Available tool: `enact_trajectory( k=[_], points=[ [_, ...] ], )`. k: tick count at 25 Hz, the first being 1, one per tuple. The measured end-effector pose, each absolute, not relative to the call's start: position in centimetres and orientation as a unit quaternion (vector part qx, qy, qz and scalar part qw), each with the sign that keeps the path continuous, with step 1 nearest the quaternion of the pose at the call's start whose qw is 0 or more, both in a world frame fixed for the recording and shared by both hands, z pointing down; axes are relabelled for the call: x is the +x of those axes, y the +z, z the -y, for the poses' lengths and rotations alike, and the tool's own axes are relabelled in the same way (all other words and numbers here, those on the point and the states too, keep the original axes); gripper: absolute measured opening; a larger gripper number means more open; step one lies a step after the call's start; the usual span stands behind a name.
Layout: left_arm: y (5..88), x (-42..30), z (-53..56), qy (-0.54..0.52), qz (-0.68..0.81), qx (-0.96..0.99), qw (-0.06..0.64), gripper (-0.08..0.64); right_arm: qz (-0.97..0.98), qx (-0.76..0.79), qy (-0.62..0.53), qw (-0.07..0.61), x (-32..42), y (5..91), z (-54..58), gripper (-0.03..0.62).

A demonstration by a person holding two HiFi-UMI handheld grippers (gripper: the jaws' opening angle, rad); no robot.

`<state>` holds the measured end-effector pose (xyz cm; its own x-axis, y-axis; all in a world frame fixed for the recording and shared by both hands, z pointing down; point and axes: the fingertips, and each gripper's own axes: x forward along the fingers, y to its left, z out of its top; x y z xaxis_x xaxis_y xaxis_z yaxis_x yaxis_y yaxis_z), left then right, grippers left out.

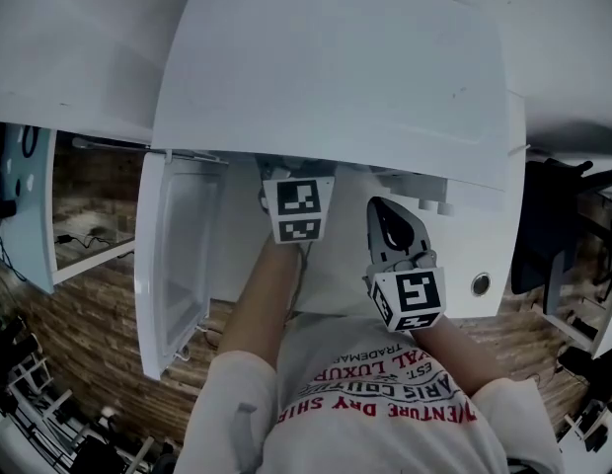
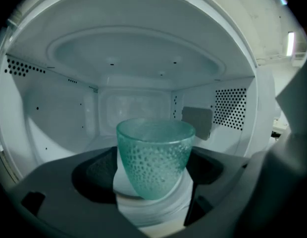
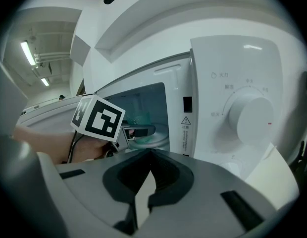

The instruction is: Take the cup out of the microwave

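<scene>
Teal dimpled glass cup (image 2: 154,157) | inside open white microwave (image 2: 143,58) | between released jaws of left gripper (image 2: 152,182) | right gripper (image 3: 150,155) jaws clenched, empty

Brown plank floor (image 1: 94,299), dark chair (image 1: 555,227) at the right — strip lights (image 3: 28,53) on the ceiling

Floor (image 1: 84,309): brown wood-pattern boards
Ceiling (image 3: 52,33): pale, with beams
Strip lamps (image 3: 27,53): long, lit, overhead
Dark furniture (image 1: 548,230): at right edge, type unclear

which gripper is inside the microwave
The left gripper, jaws open either side of the green glass cup; the right gripper is shut, outside by the dial.
</scene>
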<state>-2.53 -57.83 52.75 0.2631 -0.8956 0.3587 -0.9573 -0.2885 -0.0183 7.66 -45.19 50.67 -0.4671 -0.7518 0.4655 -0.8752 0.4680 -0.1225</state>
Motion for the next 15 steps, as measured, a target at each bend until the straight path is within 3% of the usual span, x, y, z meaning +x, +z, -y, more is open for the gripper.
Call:
enact_trajectory(
  k=[5,15],
  points=[
    [53.4,-2.4,58.0,0.163,0.585,0.787,0.111,0.373,0.836,0.488,0.176,0.179,7.9,50.8,45.1,0.005],
    [53.3,-1.8,57.0,0.182,0.557,0.800,0.129,0.367,0.833,0.494,0.173,0.180,7.9,50.6,44.8,0.005]
  ],
)
